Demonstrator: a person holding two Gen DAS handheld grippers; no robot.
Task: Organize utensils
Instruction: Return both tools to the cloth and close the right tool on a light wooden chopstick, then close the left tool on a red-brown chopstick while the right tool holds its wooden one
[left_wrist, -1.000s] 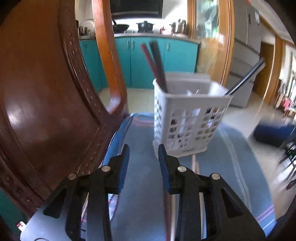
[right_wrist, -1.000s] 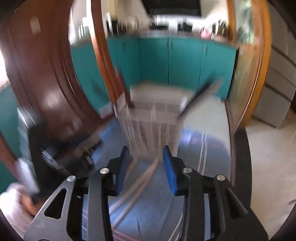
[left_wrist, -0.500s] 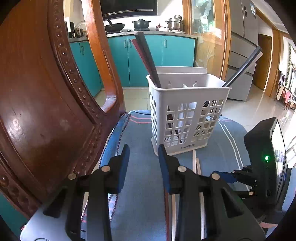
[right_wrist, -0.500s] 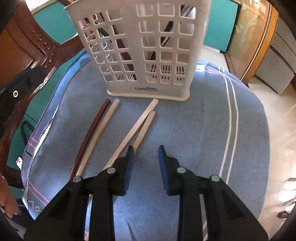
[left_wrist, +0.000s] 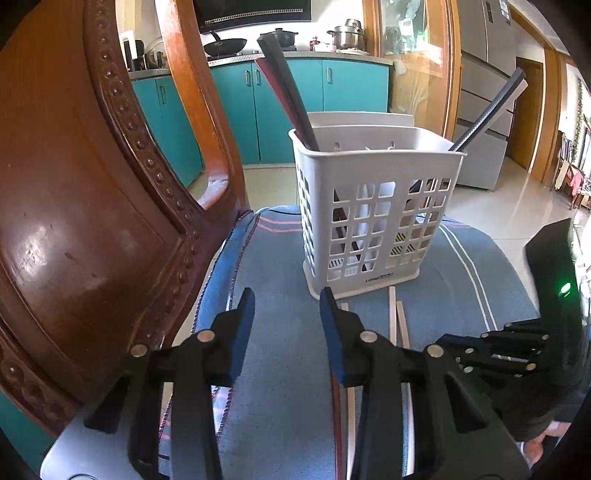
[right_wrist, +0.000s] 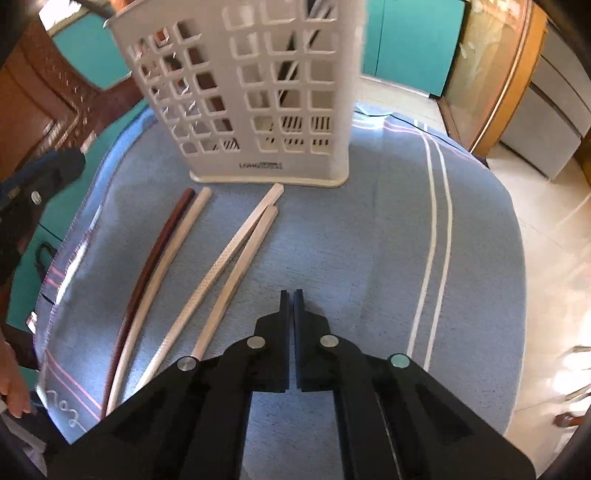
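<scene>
A white slotted utensil basket (left_wrist: 373, 214) (right_wrist: 255, 92) stands on a blue striped cloth (right_wrist: 369, 240). Dark chopsticks (left_wrist: 284, 85) lean in its left part and a black stick (left_wrist: 484, 110) in its right. On the cloth before it lie a dark red chopstick (right_wrist: 155, 254), a pale one (right_wrist: 166, 266) beside it, and a pale pair (right_wrist: 236, 266). My left gripper (left_wrist: 286, 306) is open and empty, just short of the basket. My right gripper (right_wrist: 291, 295) is shut and empty, low over the cloth right of the pale pair.
A carved wooden chair back (left_wrist: 92, 221) rises along the left. The cloth's right edge (right_wrist: 517, 258) drops to a tiled floor. Teal kitchen cabinets (left_wrist: 332, 99) stand behind. The right gripper's body (left_wrist: 535, 343) shows at the left view's right side.
My right gripper has closed its jaws and come down closer over the cloth by the pale chopsticks. The left gripper has barely moved and stays open.
</scene>
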